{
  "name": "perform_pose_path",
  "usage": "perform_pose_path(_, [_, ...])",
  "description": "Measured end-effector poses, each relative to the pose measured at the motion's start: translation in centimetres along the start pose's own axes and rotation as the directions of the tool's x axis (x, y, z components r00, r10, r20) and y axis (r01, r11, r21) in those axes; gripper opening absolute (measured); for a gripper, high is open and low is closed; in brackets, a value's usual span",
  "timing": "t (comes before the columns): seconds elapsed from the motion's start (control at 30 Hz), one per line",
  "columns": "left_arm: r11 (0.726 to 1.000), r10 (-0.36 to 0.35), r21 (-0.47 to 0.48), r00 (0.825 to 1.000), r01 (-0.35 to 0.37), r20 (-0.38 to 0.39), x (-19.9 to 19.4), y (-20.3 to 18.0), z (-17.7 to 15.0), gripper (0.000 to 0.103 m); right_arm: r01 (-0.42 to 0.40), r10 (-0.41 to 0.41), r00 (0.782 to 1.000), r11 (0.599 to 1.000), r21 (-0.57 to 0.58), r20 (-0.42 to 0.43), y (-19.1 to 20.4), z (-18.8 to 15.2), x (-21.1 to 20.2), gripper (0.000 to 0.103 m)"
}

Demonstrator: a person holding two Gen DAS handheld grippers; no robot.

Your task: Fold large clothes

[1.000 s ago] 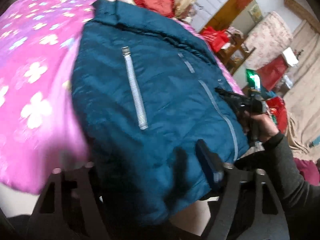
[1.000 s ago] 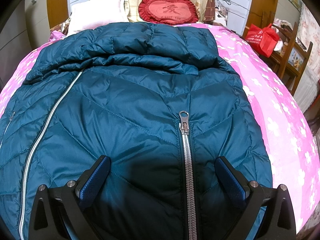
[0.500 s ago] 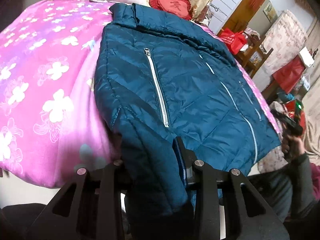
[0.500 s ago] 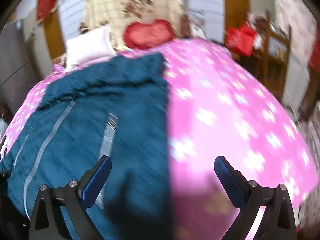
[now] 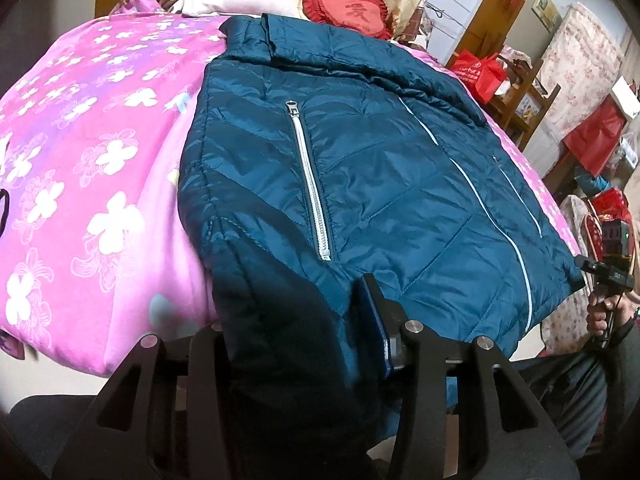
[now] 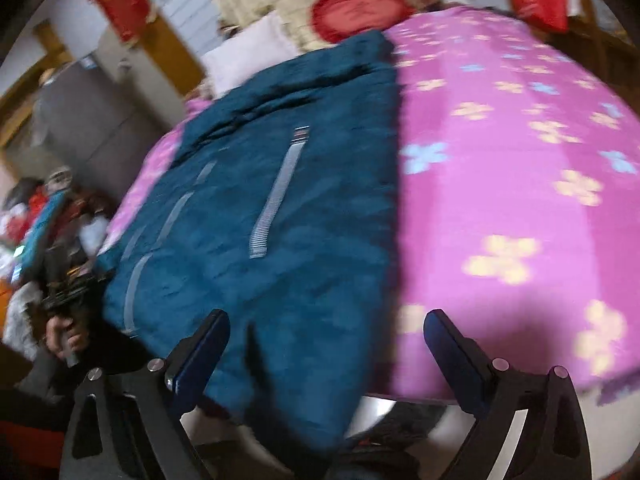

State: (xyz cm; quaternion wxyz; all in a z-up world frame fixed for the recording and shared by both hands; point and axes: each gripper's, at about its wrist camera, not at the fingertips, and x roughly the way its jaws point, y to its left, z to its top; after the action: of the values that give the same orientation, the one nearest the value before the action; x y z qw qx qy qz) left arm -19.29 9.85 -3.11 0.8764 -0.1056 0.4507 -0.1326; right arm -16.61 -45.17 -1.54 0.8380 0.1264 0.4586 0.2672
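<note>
- Jacket: the teal quilted puffer jacket (image 5: 380,184) with silver zips lies flat on the pink flowered bedspread (image 5: 80,152), hem hanging over the near edge.
- The left gripper (image 5: 296,320), jaws having just eased apart slightly, pinches the hem corner.
- The right gripper (image 6: 326,344) is spread wide, apparently straddling the opposite hem edge; blur hides contact.
- Risk: slick fabric could slip from the loosened pinch.
</note>
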Motion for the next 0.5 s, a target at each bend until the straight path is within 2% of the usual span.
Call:
perform_pose_path(0.03, [1.000, -0.002, -0.001, 1.000, 0.002, 0.000, -0.1, 0.0, 0.0, 0.042, -0.086, 0.086, 0.996, 0.996, 0.000, -0.021, 0.4, 0.1, 0.6, 0.097])
perform_pose_path(0.07, [1.000, -0.005, -0.003, 1.000, 0.005, 0.001, -0.1, 0.1, 0.0, 0.042, -0.118, 0.118, 0.993, 0.993, -0.001, -0.029, 0.5, 0.1, 0.8, 0.097])
perform_pose_path(0.17, [1.000, -0.011, -0.007, 1.000, 0.011, 0.003, -0.1, 0.3, 0.0, 0.042, -0.143, 0.143, 0.990, 0.989, 0.029, 0.001, 0.0, 0.9, 1.6, 0.096])
perform_pose_path(0.2, [1.000, -0.009, -0.006, 1.000, 0.010, 0.005, -0.1, 0.3, 0.0, 0.043, -0.150, 0.149, 0.989, 0.987, 0.059, 0.018, -0.5, 1.1, 1.6, 0.089])
perform_pose_path(0.23, [1.000, -0.009, -0.005, 1.000, 0.009, 0.005, -0.1, 0.3, -0.1, 0.044, -0.141, 0.139, 0.990, 0.986, 0.088, 0.031, -1.0, 1.4, 1.7, 0.084])
perform_pose_path(0.3, [1.000, -0.005, 0.001, 1.000, 0.005, 0.011, -0.2, 0.3, -0.2, 0.044, -0.113, 0.110, 0.993, 0.988, 0.105, 0.034, -1.3, 1.4, 1.8, 0.065])
perform_pose_path(0.5, [1.000, 0.013, 0.015, 0.999, -0.013, 0.036, -0.2, 0.1, -0.5, 0.048, 0.002, -0.004, 1.000, 0.999, 0.051, 0.023, -0.1, 0.7, 1.7, 0.040])
